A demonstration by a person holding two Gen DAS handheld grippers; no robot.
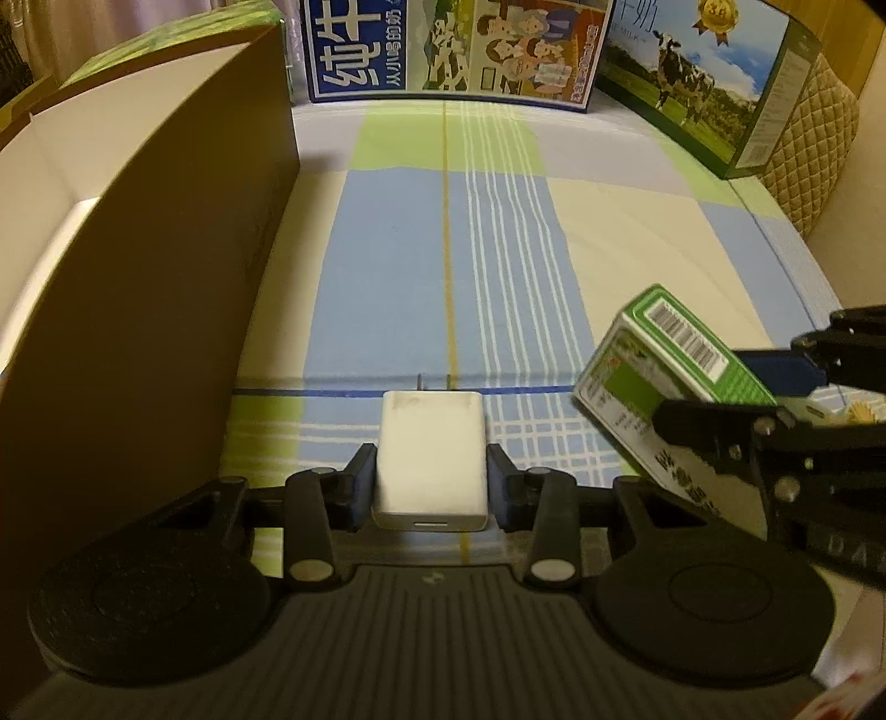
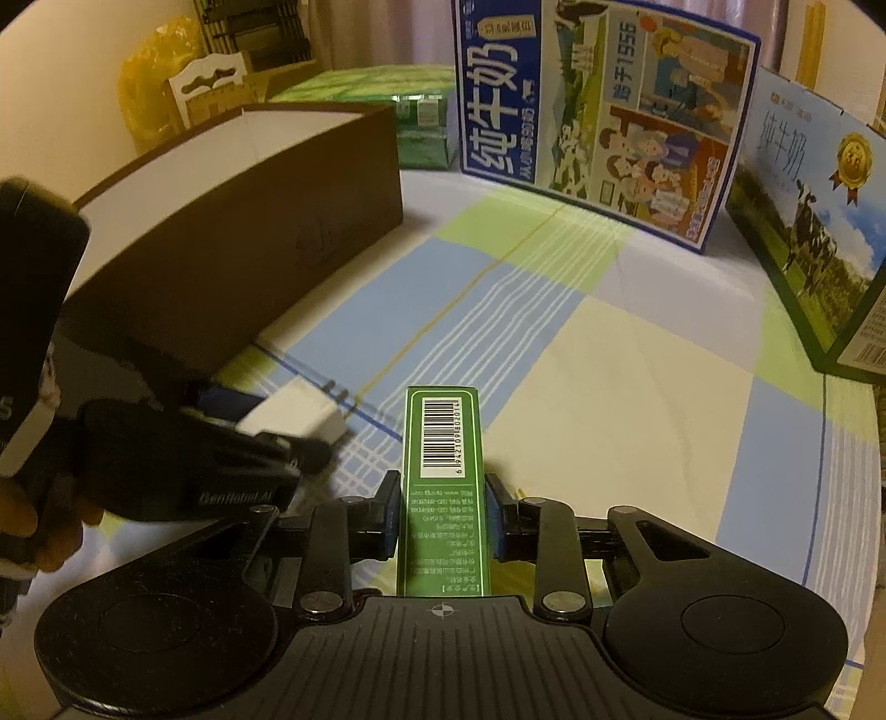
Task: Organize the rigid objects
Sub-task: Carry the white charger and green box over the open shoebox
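Note:
My left gripper (image 1: 431, 476) is shut on a white charger plug (image 1: 429, 459), its prongs pointing forward, held just above the checked cloth. It also shows in the right wrist view (image 2: 296, 416). My right gripper (image 2: 443, 512) is shut on a slim green carton (image 2: 443, 487) with a barcode on top. In the left wrist view the green carton (image 1: 659, 376) is tilted at the right, held by the right gripper (image 1: 736, 410). An open brown box (image 1: 166, 266) with a white inside stands to the left, also in the right wrist view (image 2: 249, 221).
A blue milk carton box (image 1: 454, 50) stands at the back and a cow-print milk box (image 1: 714, 83) at the back right. A green shrink-wrapped pack (image 2: 410, 116) sits behind the brown box. The checked cloth (image 1: 498, 249) covers the surface between them.

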